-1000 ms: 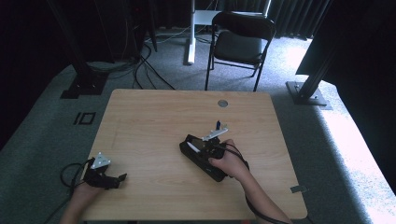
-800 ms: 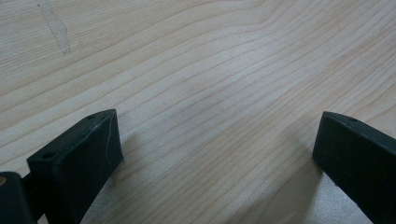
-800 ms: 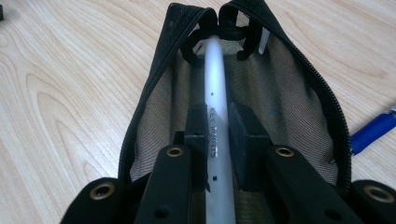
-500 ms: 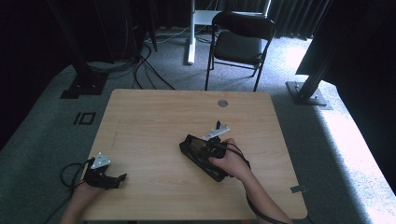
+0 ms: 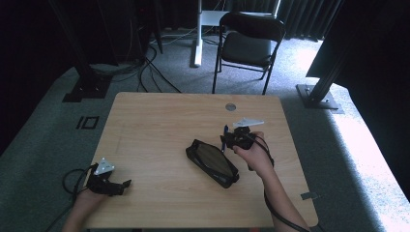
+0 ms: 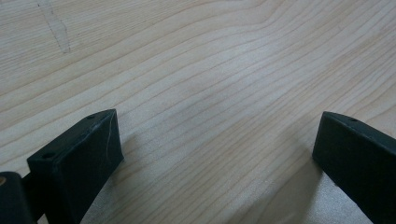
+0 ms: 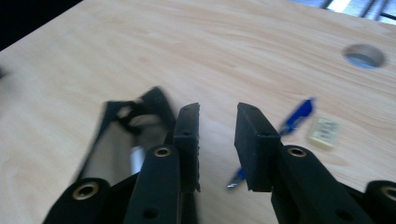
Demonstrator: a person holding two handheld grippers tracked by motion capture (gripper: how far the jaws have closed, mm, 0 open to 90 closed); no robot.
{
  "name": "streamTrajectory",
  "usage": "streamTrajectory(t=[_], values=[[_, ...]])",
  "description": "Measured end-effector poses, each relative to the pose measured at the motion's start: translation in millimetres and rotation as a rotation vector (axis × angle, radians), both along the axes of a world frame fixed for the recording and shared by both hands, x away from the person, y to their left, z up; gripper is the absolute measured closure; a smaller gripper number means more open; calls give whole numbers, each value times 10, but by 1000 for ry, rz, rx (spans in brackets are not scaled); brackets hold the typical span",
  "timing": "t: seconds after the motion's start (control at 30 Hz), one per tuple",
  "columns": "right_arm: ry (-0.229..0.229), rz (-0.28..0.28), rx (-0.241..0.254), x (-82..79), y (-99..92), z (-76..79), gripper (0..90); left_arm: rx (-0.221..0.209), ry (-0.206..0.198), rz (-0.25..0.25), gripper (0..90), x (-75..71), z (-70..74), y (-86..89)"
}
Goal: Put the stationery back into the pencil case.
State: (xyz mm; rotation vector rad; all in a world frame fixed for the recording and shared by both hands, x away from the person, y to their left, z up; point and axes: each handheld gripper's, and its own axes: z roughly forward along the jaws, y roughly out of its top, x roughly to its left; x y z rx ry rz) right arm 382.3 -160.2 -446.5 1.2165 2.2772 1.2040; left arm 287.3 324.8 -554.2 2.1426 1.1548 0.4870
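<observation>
A black pencil case (image 5: 212,163) lies slantwise in the middle of the wooden table (image 5: 159,125). In the right gripper view the case (image 7: 122,135) is unzipped, with something pale inside. A blue pen (image 5: 225,134) lies just right of it, and the pen (image 7: 295,116) passes under my right jaw, beside a small pale eraser (image 7: 323,132). My right gripper (image 5: 227,141) (image 7: 217,109) hovers between case and pen, jaws a narrow gap apart, nothing in them. At the near left corner my left gripper (image 5: 124,184) (image 6: 217,126) rests low over bare wood, jaws wide open.
A round cable hole (image 5: 230,107) (image 7: 364,55) sits near the table's far edge. A folding chair (image 5: 249,46) and a white post stand on the carpet beyond. Cables trail off the table from both grippers.
My right gripper has moved right and a little farther back, off the pencil case toward the blue pen. The left gripper has stayed put.
</observation>
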Motion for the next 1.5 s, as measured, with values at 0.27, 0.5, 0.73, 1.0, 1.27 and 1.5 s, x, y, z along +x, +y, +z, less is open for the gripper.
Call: streamTrajectory(t=[0.27,0.5,0.73,1.0,1.27,1.5], values=[[20,-139,-34,320,-210,-186,690,0,0,0,16,0,0,0],[54,-235,-43,574,-296,-410,673,0,0,0,16,0,0,0],[91,-277,-65,777,-289,-637,633,0,0,0,16,0,0,0],[132,-310,-71,935,-223,-825,600,0,0,0,16,0,0,0],[147,-330,-103,1015,-189,-917,611,0,0,0,16,0,0,0],[161,-334,-100,1008,-196,-905,681,0,0,0,16,0,0,0]])
